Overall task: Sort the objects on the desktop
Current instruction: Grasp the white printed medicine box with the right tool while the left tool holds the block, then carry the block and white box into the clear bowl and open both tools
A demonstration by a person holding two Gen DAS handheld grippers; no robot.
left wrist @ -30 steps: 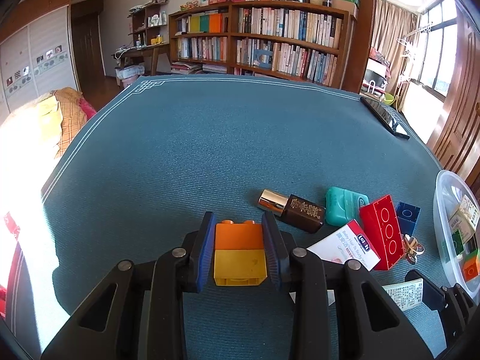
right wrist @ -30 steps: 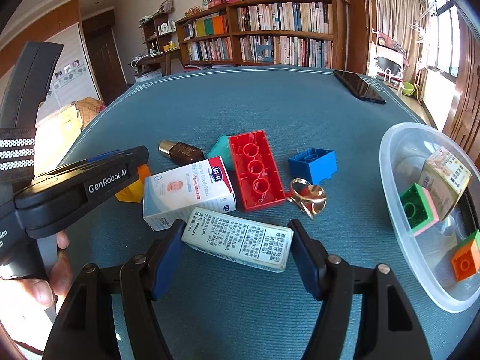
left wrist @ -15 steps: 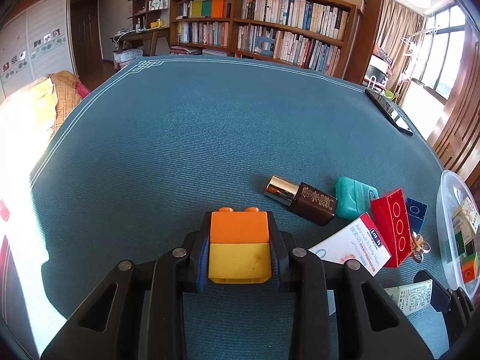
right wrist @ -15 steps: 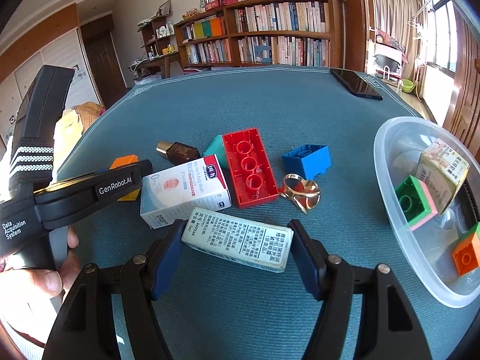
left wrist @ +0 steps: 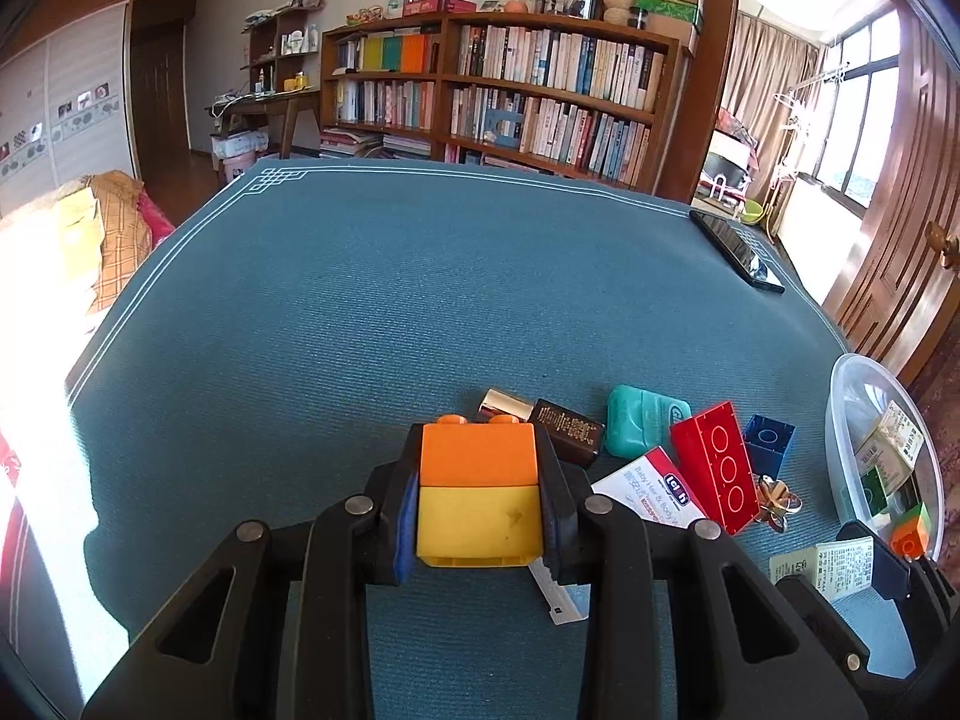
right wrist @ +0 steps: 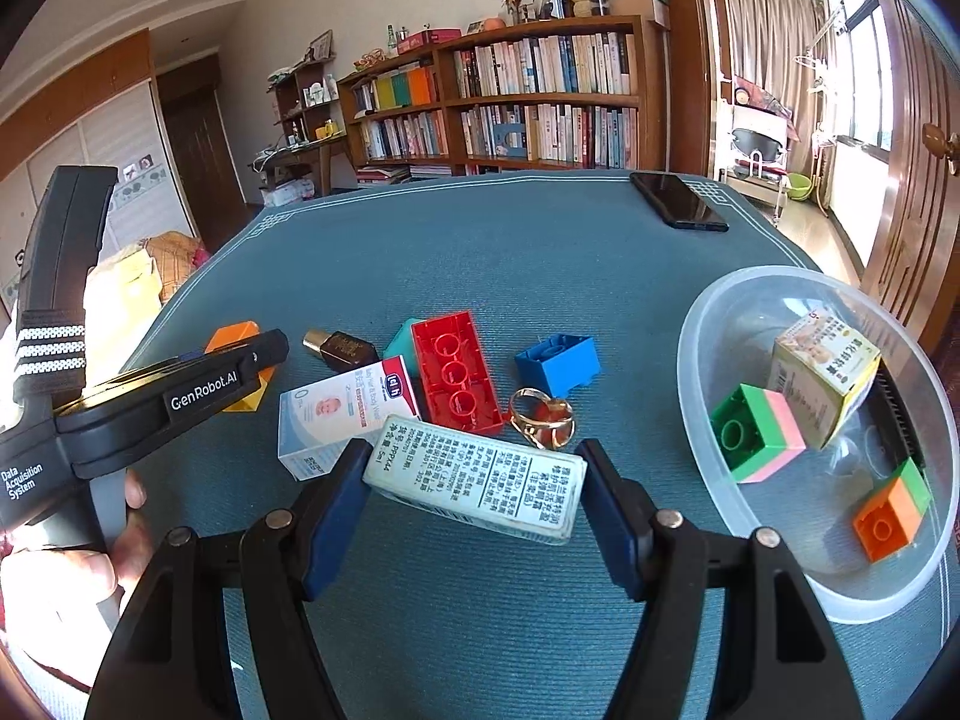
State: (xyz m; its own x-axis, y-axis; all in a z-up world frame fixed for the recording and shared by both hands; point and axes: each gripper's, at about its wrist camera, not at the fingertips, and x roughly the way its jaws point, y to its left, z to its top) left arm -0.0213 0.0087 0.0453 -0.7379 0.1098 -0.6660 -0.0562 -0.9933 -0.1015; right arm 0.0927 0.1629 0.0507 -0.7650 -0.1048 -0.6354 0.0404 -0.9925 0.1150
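Left gripper [left wrist: 480,498] fingers clenched on an orange-over-yellow block [left wrist: 478,495], pads flat against both its sides, studs pointing away from the camera; in the right wrist view the block [right wrist: 237,336] looks lifted off the blue worktop [left wrist: 360,312], though contact is hard to judge. Right gripper [right wrist: 474,498] fingers bracket a white printed box [right wrist: 477,483] lying flat on the worktop; the left pad looks to be touching the box end, the right pad close to the other end, cannot tell if it is actually squeezed. Just beyond that box: a white-and-red carton [right wrist: 348,414], a red long brick [right wrist: 456,375] lying studs-down with hollow underside up, a gold clip [right wrist: 543,420] touching the brick's near corner, and a blue brick [right wrist: 558,363] just right of the red one. Behind the carton sit a brown bottle with gold cap [right wrist: 342,348] and a teal case [right wrist: 399,339], partly hidden by the red brick. To the right, a clear plastic bowl [right wrist: 708,324] holds a green-and-pink block [right wrist: 759,441], an orange-and-green block [right wrist: 891,519] and a yellowish printed box [right wrist: 825,372] leaning on the far wall. A black phone [right wrist: 678,201] lies near the far right worktop edge, well apart from the pile.
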